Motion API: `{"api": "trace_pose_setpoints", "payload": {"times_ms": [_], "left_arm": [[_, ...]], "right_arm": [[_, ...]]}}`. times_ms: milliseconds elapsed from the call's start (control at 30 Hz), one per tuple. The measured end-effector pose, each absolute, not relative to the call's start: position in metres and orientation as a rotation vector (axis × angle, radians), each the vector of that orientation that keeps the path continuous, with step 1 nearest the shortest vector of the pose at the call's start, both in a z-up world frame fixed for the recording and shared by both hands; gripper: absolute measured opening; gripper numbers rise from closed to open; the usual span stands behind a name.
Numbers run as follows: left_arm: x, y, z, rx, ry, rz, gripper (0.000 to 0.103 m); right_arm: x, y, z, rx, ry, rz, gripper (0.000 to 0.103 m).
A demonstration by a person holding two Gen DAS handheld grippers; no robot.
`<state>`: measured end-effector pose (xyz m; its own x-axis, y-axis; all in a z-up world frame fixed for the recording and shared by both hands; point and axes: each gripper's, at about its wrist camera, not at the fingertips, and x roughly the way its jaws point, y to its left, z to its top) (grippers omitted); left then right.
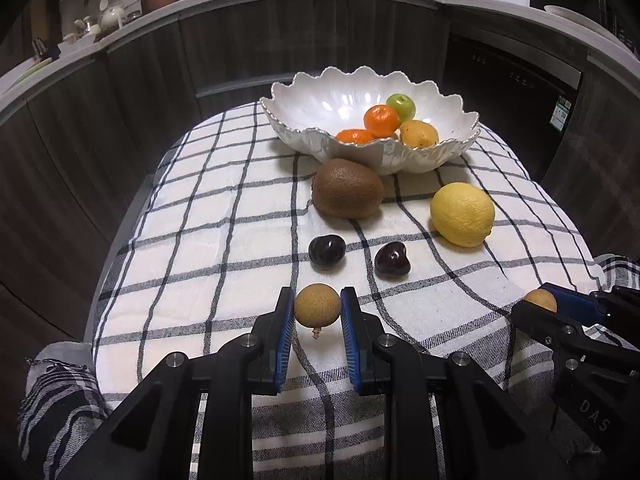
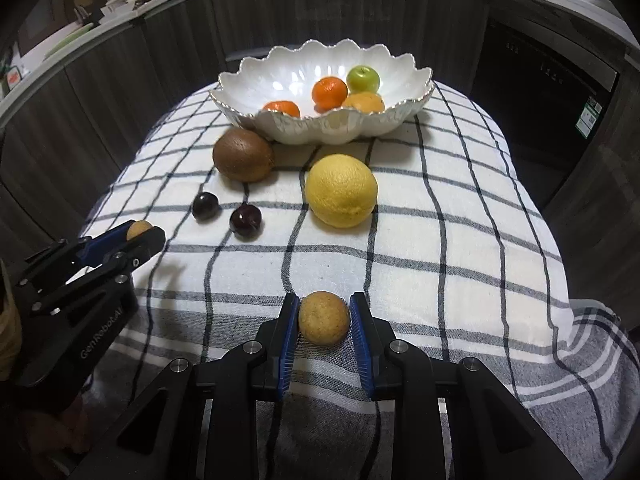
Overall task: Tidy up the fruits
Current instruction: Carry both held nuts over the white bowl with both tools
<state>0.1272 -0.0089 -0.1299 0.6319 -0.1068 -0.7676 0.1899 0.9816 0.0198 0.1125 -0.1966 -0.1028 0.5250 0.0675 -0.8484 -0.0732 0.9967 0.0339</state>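
Covering table: checked cloth (image 1: 224, 216); dark cabinets (image 1: 280, 40) behind bowl (image 1: 304, 108); left gripper (image 1: 317, 308) and right gripper (image 2: 324, 316) each clamp a longan.

Dark wood-grain cabinets (image 1: 248, 48) curve beneath a cluttered grey countertop (image 1: 120, 36).

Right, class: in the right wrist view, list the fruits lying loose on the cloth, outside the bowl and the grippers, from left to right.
Left dark cherry → kiwi → right dark cherry → lemon.
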Motion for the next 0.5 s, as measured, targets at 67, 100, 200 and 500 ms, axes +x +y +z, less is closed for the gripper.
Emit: {"api": "trace_pose_setpoints", "payload": {"times_ms": [67,100,200,500], "left_arm": [[0.126,-0.01,-0.127,0.104,0.864,-0.17,0.024],[0.125,-0.01,-0.126,0.105,0.861,-0.171,0.024],[0.122,-0.011,-0.12,0.107,0.848,-0.174,0.024],[0.114,-0.019,-0.106,0.117,0.816,-0.189,0.024]], "right_arm": [[0.111,-0.197,-0.1,-0.006,1.005,0.087,0.027],[0.111,-0.197,-0.098,-0.005,1.0,0.086,0.027],[0.108,-0.2,-0.093,-0.001,0.979,0.081,0.027],[0.097,-0.205,-0.076,-0.002,0.919,0.082,0.027]]}}
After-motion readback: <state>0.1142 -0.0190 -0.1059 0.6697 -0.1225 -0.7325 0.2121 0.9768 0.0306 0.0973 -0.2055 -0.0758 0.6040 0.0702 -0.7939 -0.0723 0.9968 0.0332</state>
